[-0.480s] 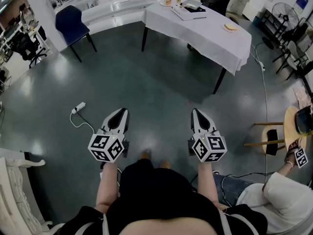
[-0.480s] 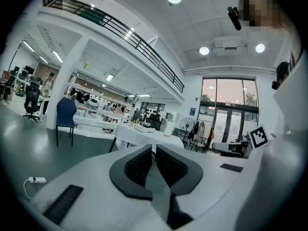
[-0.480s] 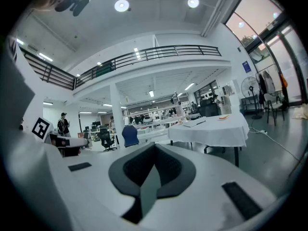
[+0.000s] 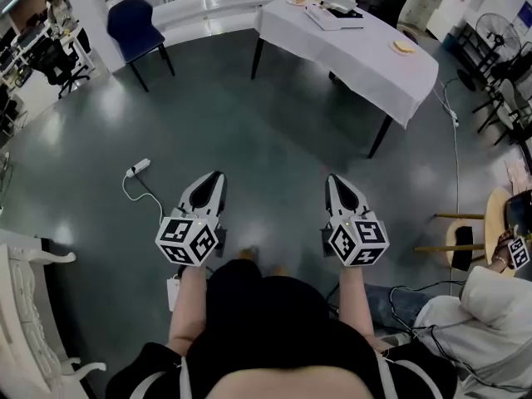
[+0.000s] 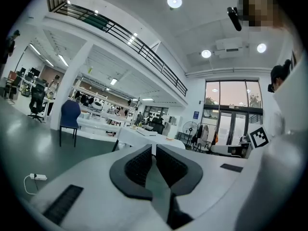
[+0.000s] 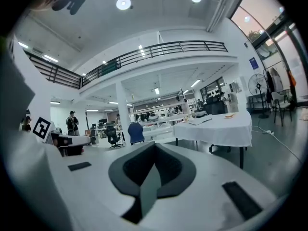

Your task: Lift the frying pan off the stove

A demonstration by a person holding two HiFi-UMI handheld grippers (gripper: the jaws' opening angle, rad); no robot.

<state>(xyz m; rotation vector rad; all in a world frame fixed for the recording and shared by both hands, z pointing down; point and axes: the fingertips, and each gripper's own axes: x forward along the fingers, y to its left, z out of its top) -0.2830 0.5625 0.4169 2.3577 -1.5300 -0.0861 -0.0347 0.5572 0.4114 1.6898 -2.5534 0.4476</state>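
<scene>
No frying pan or stove can be told apart. A long table with a white cloth (image 4: 366, 56) stands far ahead, with a flat tray-like thing (image 4: 335, 13) and small food items on it. My left gripper (image 4: 218, 175) and right gripper (image 4: 332, 179) are held side by side over the dark floor, well short of the table. Both are shut with nothing between the jaws. The left gripper view shows its pads (image 5: 144, 165) closed together, with the table (image 5: 139, 137) small behind them. In the right gripper view the table (image 6: 226, 124) lies to the right beyond the closed gripper (image 6: 154, 147).
A blue chair (image 4: 137, 23) stands at the far left. A white power strip (image 4: 138, 169) and its cable lie on the floor left of my left gripper. A wooden stool (image 4: 478, 231) and a seated person (image 4: 490, 314) are at the right, white furniture (image 4: 21, 306) at the near left.
The head view has shifted a little, so the table and chair sit slightly higher and further right. Both grippers stay shut and side by side.
</scene>
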